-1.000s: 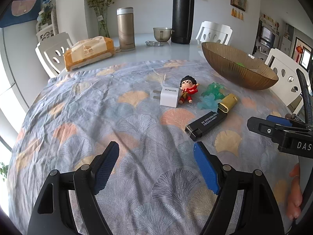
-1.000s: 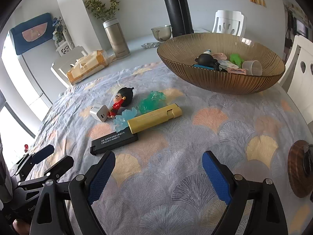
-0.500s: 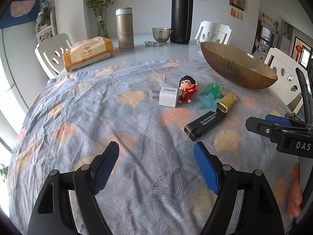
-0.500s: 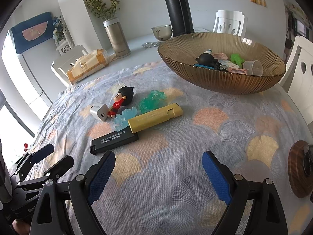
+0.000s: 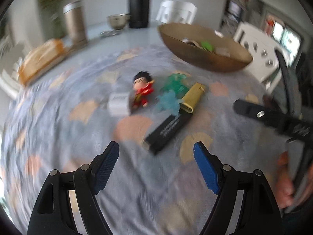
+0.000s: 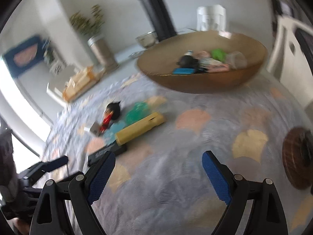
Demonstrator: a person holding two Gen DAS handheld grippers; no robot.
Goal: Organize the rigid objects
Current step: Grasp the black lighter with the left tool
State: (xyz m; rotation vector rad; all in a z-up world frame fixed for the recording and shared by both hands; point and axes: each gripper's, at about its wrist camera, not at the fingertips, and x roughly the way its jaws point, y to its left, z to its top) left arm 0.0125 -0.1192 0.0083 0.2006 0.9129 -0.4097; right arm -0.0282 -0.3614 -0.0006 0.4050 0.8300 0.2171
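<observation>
Patterned cloth covers the surface [image 5: 58, 129], and near its middle lies the black stick [image 5: 167, 130], flat on the cloth, long axis running diagonally away from the left gripper [image 5: 156, 163] toward the yellow case [image 5: 192, 97] that meets its far end. The stick's near end sits just ahead of that gripper, jaws apart and empty, so the left looks the closer hand. From the right gripper [image 6: 158, 174], jaws also wide and empty, the same stick lies off to the left. Beyond the cluster waits the brown bowl [image 6: 203, 82], already holding small items.
</observation>
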